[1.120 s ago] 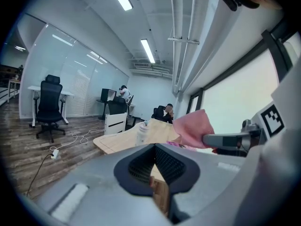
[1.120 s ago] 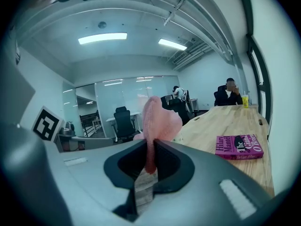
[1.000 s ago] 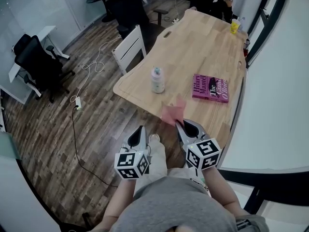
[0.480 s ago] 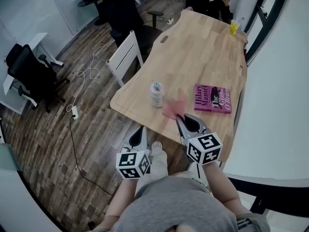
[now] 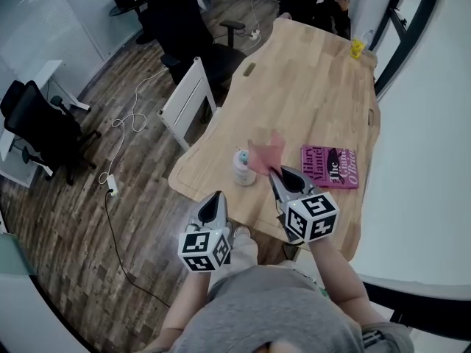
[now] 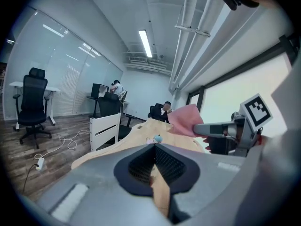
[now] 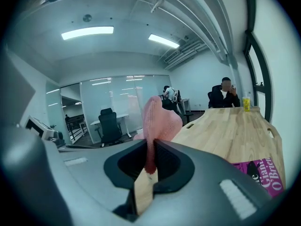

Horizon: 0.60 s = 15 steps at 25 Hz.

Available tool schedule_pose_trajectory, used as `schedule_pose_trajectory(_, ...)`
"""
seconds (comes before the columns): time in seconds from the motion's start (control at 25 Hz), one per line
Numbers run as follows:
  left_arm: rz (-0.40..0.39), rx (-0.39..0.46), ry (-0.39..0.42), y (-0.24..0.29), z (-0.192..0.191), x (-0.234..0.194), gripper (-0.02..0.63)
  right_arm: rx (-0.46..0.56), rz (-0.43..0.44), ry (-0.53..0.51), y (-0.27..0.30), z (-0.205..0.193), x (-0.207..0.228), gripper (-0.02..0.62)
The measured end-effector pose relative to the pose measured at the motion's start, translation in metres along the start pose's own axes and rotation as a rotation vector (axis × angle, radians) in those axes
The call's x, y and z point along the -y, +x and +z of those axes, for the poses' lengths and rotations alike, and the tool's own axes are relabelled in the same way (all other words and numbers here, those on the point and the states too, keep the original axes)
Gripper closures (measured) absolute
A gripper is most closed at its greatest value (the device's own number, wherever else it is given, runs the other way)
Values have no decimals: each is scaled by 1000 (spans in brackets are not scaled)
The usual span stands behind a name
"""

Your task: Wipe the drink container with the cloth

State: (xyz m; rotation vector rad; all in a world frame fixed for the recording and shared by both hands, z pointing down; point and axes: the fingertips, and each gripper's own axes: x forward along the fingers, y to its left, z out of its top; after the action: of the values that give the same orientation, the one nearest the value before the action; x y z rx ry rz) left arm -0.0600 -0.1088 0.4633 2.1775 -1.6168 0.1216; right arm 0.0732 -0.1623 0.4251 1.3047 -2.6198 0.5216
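The right gripper (image 5: 275, 175) pinches the pink woven cloth (image 5: 266, 151); the left gripper (image 5: 213, 201) is closed on nothing. The small white drink bottle with a blue cap (image 5: 243, 166) stands at eleven o'clock from the right gripper (near the light wooden table (image 5: 316, 87) edge), unbraced, so a hard wipe could topple it.

- your left gripper (image 5: 213, 199) is held low and close to your body, its jaws pressed together with nothing between them.
- your right gripper (image 5: 277, 175) is farther forward and higher, its jaws clamped on the pink cloth (image 5: 266, 151).
- your left forearm (image 5: 186, 300) and right forearm (image 5: 337, 279) both run forward from your torso.
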Motion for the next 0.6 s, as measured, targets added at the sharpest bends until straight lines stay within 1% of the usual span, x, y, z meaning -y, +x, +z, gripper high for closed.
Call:
schedule_pose_trajectory(0.16, -14, -8, 5, 21, 8, -11, 606, -13, -13, 20, 26, 5, 14, 561)
schedule_pose_trajectory(0.32, -26, -16, 6, 38, 15, -18, 606, -42, -22, 18, 47, 5, 24, 561)
schedule_pose_trajectory(0.6, -37, -39, 4, 62, 18, -30, 606, -109, -18, 34, 80, -9, 38, 561)
